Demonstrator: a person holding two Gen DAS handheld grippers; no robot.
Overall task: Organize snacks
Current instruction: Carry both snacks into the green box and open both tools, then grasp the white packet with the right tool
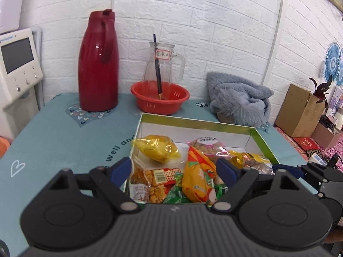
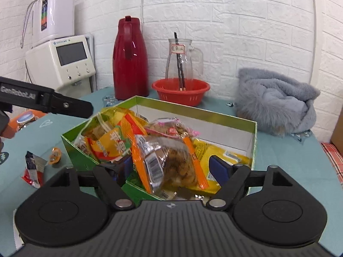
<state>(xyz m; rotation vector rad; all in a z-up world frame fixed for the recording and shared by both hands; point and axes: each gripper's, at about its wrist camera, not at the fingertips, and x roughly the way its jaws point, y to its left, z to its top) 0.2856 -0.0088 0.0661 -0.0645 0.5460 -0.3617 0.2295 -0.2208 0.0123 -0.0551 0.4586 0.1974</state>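
A green-rimmed cardboard box point(image 1: 193, 121) point(image 2: 255, 137) on the teal table holds several snack packets. My left gripper point(image 1: 173, 169) is open above the box's near side, over an orange packet point(image 1: 197, 173) and a red-labelled packet point(image 1: 154, 182); a yellow packet point(image 1: 158, 150) lies further in. My right gripper point(image 2: 171, 168) is open, its fingers on either side of a clear orange-edged packet of brown snacks point(image 2: 171, 162) that lies in the box. Whether the pads touch it I cannot tell. A small red-and-black packet point(image 2: 32, 169) and a small orange sweet point(image 2: 55, 154) lie on the table left of the box.
Behind the box stand a red thermos point(image 1: 98, 64), a glass jug point(image 1: 163, 64) in a red plastic basket point(image 1: 159, 98), and a grey fluffy cloth point(image 1: 238, 98). A white machine point(image 2: 62, 62) stands at the left. A brown cardboard box point(image 1: 300, 109) stands at the right.
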